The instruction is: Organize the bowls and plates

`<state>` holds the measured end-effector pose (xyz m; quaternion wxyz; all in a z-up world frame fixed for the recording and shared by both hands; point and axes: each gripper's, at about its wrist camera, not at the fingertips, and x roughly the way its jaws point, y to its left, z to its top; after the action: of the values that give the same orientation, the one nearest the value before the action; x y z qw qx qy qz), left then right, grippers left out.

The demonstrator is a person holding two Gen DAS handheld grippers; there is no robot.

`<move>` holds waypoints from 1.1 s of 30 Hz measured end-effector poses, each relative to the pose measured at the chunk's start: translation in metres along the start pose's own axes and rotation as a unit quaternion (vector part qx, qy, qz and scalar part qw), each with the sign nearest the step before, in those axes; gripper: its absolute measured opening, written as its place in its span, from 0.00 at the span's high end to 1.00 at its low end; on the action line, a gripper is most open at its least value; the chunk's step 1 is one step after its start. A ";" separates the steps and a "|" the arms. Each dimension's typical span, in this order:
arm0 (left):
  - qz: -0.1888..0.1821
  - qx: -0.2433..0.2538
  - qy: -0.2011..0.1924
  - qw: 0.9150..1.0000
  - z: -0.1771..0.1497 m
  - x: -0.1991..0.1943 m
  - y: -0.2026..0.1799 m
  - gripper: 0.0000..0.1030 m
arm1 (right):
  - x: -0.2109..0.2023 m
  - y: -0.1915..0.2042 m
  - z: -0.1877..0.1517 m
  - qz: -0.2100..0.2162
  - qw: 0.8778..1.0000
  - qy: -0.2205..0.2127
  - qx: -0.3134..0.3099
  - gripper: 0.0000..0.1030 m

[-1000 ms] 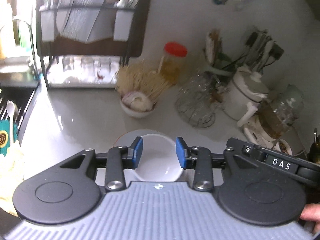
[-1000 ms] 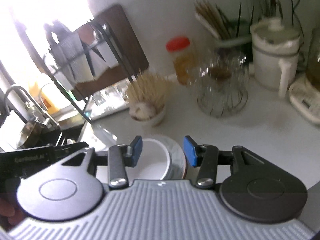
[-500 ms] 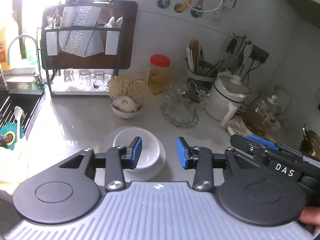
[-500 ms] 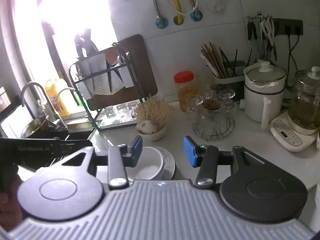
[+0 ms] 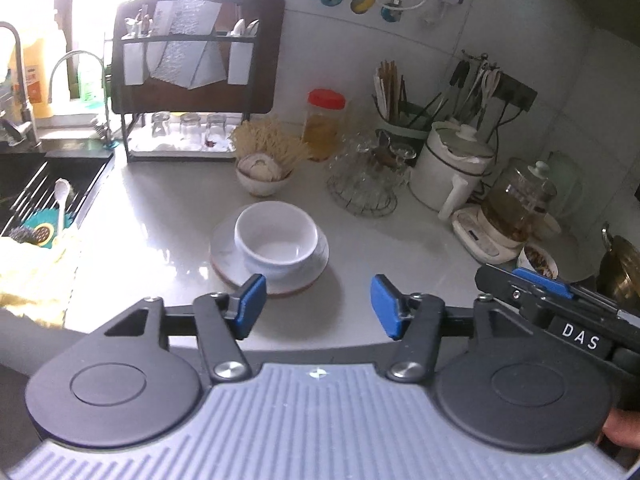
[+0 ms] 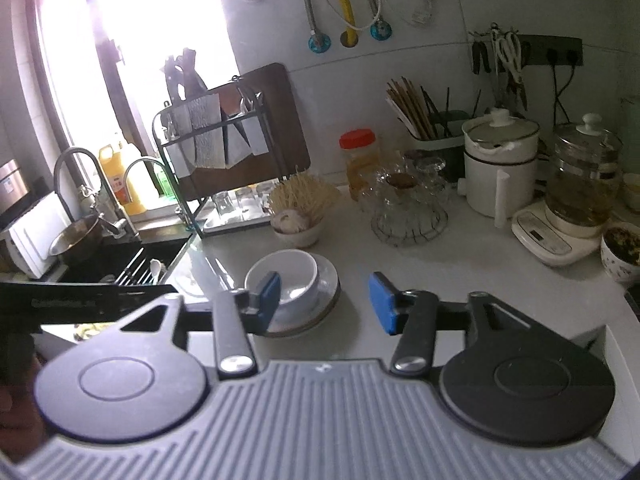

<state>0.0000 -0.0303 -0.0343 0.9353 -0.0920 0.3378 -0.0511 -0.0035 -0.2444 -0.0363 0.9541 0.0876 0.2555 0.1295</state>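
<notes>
A white bowl [image 5: 277,236] sits on a plate [image 5: 224,256] in the middle of the counter [image 5: 400,248]. Both the left gripper [image 5: 318,306] and right gripper [image 6: 325,302] are opening, nothing between their fingers; the bowl lies just past the left finger [image 5: 250,300].

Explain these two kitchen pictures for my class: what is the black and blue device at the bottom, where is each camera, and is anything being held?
There is no robot here. A person holds a hand-held gripper in each hand, and each gripper carries a wide-angle camera that looks forward along its two blue-padded fingers. One picture comes from the left gripper, the other from the right gripper. Both sets of fingers are opening, and nothing is between them, so nothing is held. On the pale grey countertop a round white bowl sits on a white plate. Behind them are a small bowl of garlic and toothpicks, a red-lidded jar, a wire basket of glassware, a white electric pot and a black dish rack beside the sink.
</notes>
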 end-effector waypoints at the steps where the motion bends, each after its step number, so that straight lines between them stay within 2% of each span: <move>1: 0.003 -0.002 -0.002 1.000 -0.004 -0.004 0.000 0.33 | -0.003 0.000 -0.002 0.000 1.000 0.001 -0.001 0.44; 5: 0.017 -0.005 0.000 1.000 -0.018 -0.013 0.000 0.26 | -0.011 0.000 -0.012 0.002 1.000 0.005 0.000 0.44; 7: 0.026 -0.003 0.000 1.000 -0.024 -0.018 -0.001 0.19 | -0.014 0.001 -0.017 0.003 1.000 0.004 -0.001 0.43; 9: 0.033 -0.003 -0.003 0.999 -0.029 -0.022 -0.002 0.13 | -0.016 0.001 -0.021 0.005 1.000 0.005 0.001 0.37; 12: 0.035 0.000 -0.005 0.999 -0.034 -0.026 -0.004 0.08 | -0.019 0.000 -0.026 0.009 1.000 0.008 0.001 0.37; 17: 0.062 0.011 -0.007 0.998 -0.039 -0.029 -0.011 0.05 | -0.021 -0.001 -0.034 0.014 1.000 0.018 0.001 0.35; 20: 0.071 0.001 -0.007 0.997 -0.040 -0.032 -0.011 0.05 | -0.022 -0.003 -0.035 0.019 1.000 0.019 0.001 0.14; 27: 0.092 -0.013 -0.007 0.996 -0.044 -0.036 -0.008 0.04 | -0.018 -0.009 -0.035 0.022 0.999 0.030 -0.004 0.13; 28: 0.095 -0.014 -0.007 0.995 -0.045 -0.036 -0.007 0.04 | -0.017 -0.010 -0.034 0.020 0.999 0.029 -0.005 0.11; 29: 0.098 -0.014 -0.007 0.995 -0.046 -0.036 -0.006 0.04 | -0.017 -0.011 -0.034 0.021 0.999 0.028 -0.005 0.00; 33: 0.108 -0.015 -0.001 0.994 -0.051 -0.035 -0.002 0.04 | -0.016 -0.012 -0.035 0.018 1.000 0.023 -0.002 0.00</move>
<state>-0.0599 -0.0339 -0.0509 0.9344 -0.0690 0.3450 0.0550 -0.0323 -0.2572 -0.0619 0.9457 0.0877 0.2752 0.1494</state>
